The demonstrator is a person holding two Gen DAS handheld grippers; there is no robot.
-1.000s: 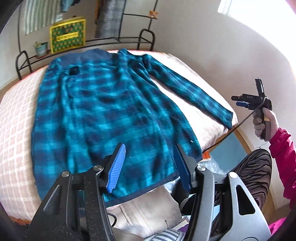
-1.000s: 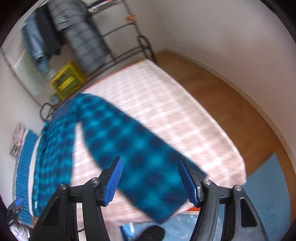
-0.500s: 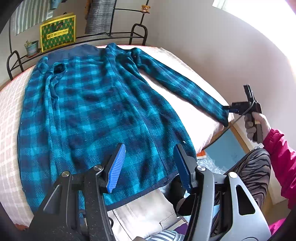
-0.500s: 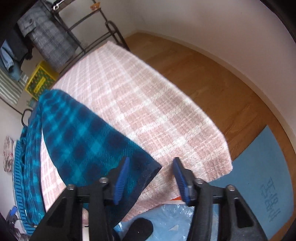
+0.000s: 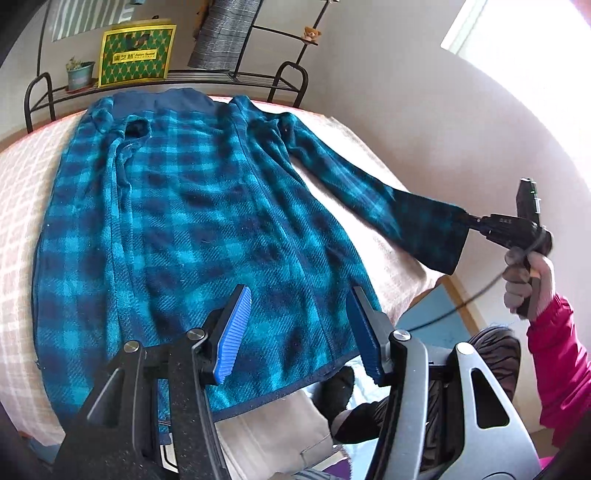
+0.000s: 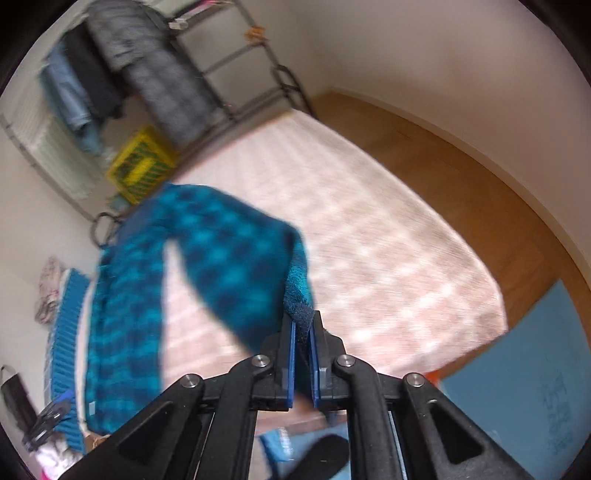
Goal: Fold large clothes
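Large teal-and-navy plaid fleece robe (image 5: 192,236) lies spread flat on the bed with the pink-and-white checked cover (image 5: 22,192), collar at the far end by the black metal rail, hem at the near edge. Its right sleeve (image 5: 369,192) stretches out to the right, off the mattress, cuff lifted clear of the cover.

Right tool (image 6: 302,354): jaws pinched nearly together on the navy edge of the sleeve cuff (image 6: 300,314); fabric visible between the pads. Left tool (image 5: 299,332): about half open, nothing between the pads, hovering above the hem near the right corner of the robe.

Risks, as judged:
- Grip takes only the rim of the cuff. The fleece is thick and springy; a quick pull across the body could slide it out of the pads.
- Sleeve is taut from the shoulder. Drawing it inward without slack could drag the shoulder and wrinkle the flat panel.
- Hem is unpinned while the left tool holds nothing, so the body may shift toward the bed's edge.

Surroundings: green-and-yellow patterned box (image 5: 135,50) and small potted plant (image 5: 79,74) on the far shelf behind the rail; grey checked garment (image 5: 221,33) hanging on the rack above. Blue mat (image 6: 535,387) on the wooden floor at the right of the bed. Beige fabric (image 5: 273,432) lies under the hem at the near edge and could catch. Nothing lies on the robe itself; the fold path over it looks free.
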